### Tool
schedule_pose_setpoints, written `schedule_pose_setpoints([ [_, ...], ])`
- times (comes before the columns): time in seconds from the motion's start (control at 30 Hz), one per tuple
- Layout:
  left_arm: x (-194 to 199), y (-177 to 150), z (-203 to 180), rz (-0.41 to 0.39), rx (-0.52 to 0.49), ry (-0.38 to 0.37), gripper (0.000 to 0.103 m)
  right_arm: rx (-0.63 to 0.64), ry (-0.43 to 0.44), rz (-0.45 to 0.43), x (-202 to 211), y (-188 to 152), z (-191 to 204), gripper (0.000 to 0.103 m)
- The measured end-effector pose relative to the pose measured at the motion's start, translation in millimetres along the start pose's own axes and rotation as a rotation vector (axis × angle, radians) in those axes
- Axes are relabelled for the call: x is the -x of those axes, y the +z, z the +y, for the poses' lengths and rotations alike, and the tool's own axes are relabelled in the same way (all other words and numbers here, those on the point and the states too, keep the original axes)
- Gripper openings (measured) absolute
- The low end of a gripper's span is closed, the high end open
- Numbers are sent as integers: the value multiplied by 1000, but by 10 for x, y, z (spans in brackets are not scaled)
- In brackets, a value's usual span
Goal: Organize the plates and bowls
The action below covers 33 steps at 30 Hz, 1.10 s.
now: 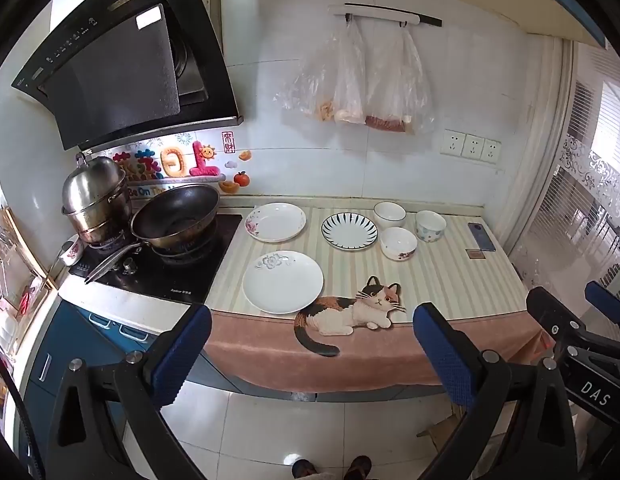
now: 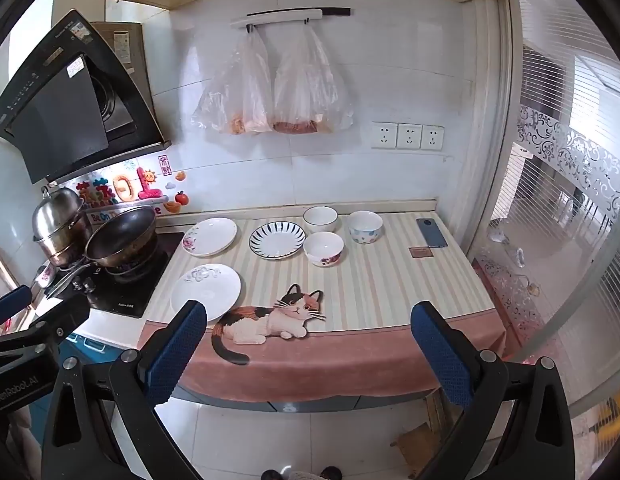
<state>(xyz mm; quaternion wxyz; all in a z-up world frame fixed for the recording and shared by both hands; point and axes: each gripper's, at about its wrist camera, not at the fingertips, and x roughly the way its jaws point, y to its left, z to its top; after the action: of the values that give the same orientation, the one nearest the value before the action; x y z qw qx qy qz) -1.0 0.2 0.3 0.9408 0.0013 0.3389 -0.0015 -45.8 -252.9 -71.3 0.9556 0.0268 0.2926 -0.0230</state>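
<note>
On the striped counter mat [image 1: 449, 276] [image 2: 389, 288] lie three plates: a white flat plate [image 1: 282, 282] [image 2: 206, 292] near the front, a flowered white plate [image 1: 276, 222] [image 2: 210, 236] at the back left, and a blue-striped plate [image 1: 349, 231] [image 2: 277, 240] beside it. Three bowls stand to their right: a plain white bowl [image 1: 389, 213] [image 2: 320, 219], a flowered bowl [image 1: 398, 243] [image 2: 323, 249] and a dotted bowl [image 1: 430, 225] [image 2: 365, 227]. My left gripper [image 1: 311, 354] and right gripper [image 2: 308, 354] are open, held back from the counter's front edge, with nothing between their fingers.
A wok [image 1: 176, 216] [image 2: 122, 236] and a steel steamer pot [image 1: 96, 198] [image 2: 60, 224] sit on the stove at the left. A phone [image 1: 481, 236] [image 2: 431, 232] lies at the mat's right end. Plastic bags [image 1: 357, 76] [image 2: 270, 88] hang on the wall above.
</note>
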Motion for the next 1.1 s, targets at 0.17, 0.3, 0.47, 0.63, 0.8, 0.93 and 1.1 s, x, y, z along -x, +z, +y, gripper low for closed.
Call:
schedule_pose_setpoints([
  [0.17,-4,2,11,10,8,-7,103,8,-5,-5,6,-3,21,103],
  [0.3,6,7,13,9,10,-10,103,8,-2,-6,9,-2,29,103],
  [0.47,9,-19,-36,12,12,-13,103,5,-3,-8,2,9,32,103],
  [0.63,3,-29,-23,17,15,-18,103,5,2,-7,-2,7,16,103],
  [0.8,-101,18,53,24,26,-21,103,1,6,-1,-29,61,104,103],
  [0.93,-110,18,64,28,26,-25,103,-6,11,2,-35,74,97,103],
  [1.1,-120,7,79,30,29,-27,103,-9,14,5,-39,75,105,103],
])
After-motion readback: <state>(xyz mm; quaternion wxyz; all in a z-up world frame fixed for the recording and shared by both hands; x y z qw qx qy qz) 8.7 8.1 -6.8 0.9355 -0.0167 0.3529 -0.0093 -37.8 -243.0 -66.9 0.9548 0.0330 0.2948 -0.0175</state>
